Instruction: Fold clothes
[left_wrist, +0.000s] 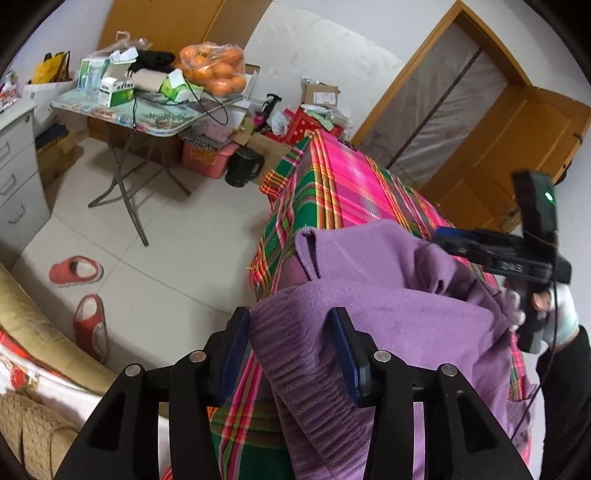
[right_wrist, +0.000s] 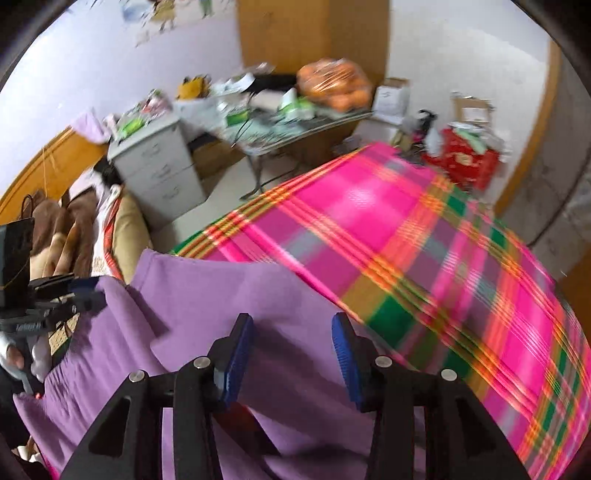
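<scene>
A purple fleece garment (left_wrist: 388, 295) lies bunched on a table covered by a pink and green plaid cloth (left_wrist: 351, 184). My left gripper (left_wrist: 290, 317) stands open at the table's near corner, and the garment's ribbed hem (left_wrist: 295, 369) runs loosely between its fingers. In the blurred right wrist view, my right gripper (right_wrist: 291, 321) is open just above the flat purple garment (right_wrist: 221, 295), with nothing clasped. The plaid cloth (right_wrist: 406, 240) stretches beyond it. A gloved hand (left_wrist: 561, 314) holds the right gripper (left_wrist: 448, 236) at the garment's far side.
A folding table (left_wrist: 147, 114) carries boxes and a bag of oranges (left_wrist: 214, 70). Grey drawers (left_wrist: 18, 177), red slippers (left_wrist: 75, 271), a black kettle (left_wrist: 243, 166) and a wooden door (left_wrist: 517, 147) surround the table. A bed (right_wrist: 125, 229) lies on the left.
</scene>
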